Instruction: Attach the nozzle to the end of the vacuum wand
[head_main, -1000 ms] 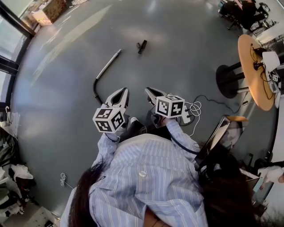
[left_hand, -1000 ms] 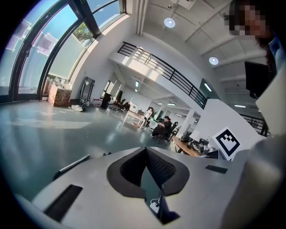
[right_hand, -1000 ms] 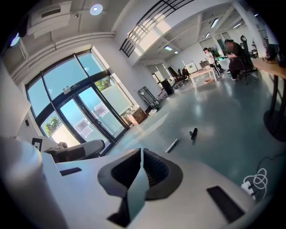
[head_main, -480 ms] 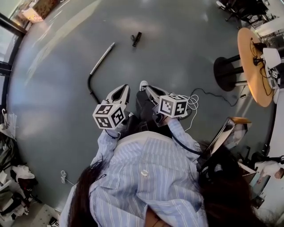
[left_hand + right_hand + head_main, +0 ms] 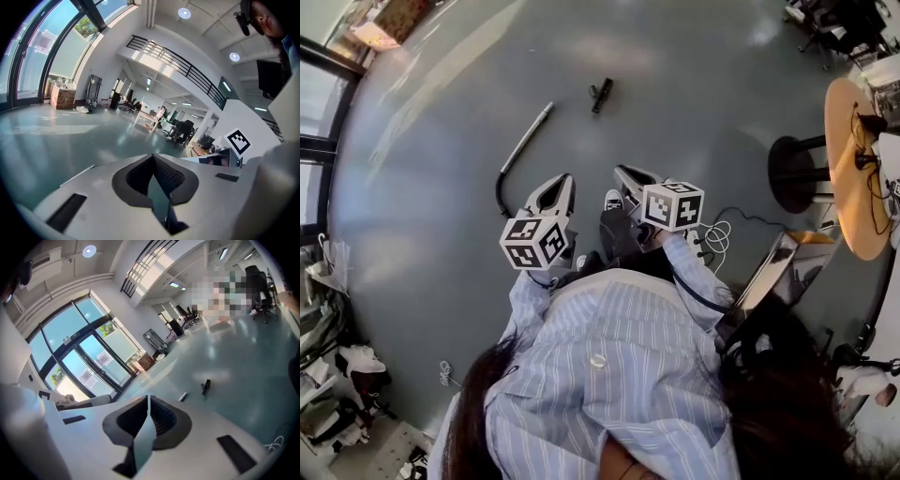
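Note:
The vacuum wand (image 5: 526, 143), a silver tube with a curved black hose end, lies on the grey floor ahead of me. The small black nozzle (image 5: 600, 96) lies apart from it, farther off to the right. My left gripper (image 5: 564, 179) is shut and empty, hanging in the air short of the wand's hose end. My right gripper (image 5: 620, 172) is beside it, also shut and empty. In the left gripper view the wand (image 5: 76, 175) shows as a thin line left of the left gripper (image 5: 152, 156). The right gripper view shows the nozzle (image 5: 205, 386) and the wand's tip (image 5: 182, 396) beyond the right gripper (image 5: 148, 397).
A round wooden table (image 5: 851, 178) on a black base (image 5: 791, 170) stands at the right. A coiled white cable (image 5: 714, 234) lies on the floor near my right arm. My shoe (image 5: 613, 200) shows between the grippers. Clutter lines the glass wall at the left (image 5: 337, 375).
Both grippers have travelled forward over the floor as the person walks toward the wand. A shoe has come into view between them. Both pairs of jaws stayed shut.

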Available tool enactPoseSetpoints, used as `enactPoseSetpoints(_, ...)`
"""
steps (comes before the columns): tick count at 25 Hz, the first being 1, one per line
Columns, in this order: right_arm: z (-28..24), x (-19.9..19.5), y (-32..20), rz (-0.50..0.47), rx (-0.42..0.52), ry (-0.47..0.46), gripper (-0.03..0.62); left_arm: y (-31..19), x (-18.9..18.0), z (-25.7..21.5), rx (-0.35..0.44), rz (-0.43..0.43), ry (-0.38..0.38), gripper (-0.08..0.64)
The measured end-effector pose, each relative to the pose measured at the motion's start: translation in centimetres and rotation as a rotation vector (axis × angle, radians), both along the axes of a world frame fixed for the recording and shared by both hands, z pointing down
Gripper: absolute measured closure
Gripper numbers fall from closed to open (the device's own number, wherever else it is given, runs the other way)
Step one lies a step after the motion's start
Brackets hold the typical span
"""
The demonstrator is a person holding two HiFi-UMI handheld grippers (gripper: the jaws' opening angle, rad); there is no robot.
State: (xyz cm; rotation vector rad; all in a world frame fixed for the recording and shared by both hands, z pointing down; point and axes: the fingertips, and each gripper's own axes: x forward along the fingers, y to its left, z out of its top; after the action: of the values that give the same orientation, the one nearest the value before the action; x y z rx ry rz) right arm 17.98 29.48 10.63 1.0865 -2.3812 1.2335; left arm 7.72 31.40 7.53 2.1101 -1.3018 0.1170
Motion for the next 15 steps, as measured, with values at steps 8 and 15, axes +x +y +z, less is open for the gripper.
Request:
enactPoseSetpoints(8, 1.5, 1.2, -10.0, -0.126, 0.021, 0.005, 0.569, -8.7, 2.3, 0.3, 0.007, -0.060, -0.073, 0.554)
enactPoseSetpoints(15, 3.7, 0.4, -14.6, -0.161, -0.040, -0.007, 0.569, -11.2, 0.6, 1.4, -0.050, -0.171, -0.041, 0.554)
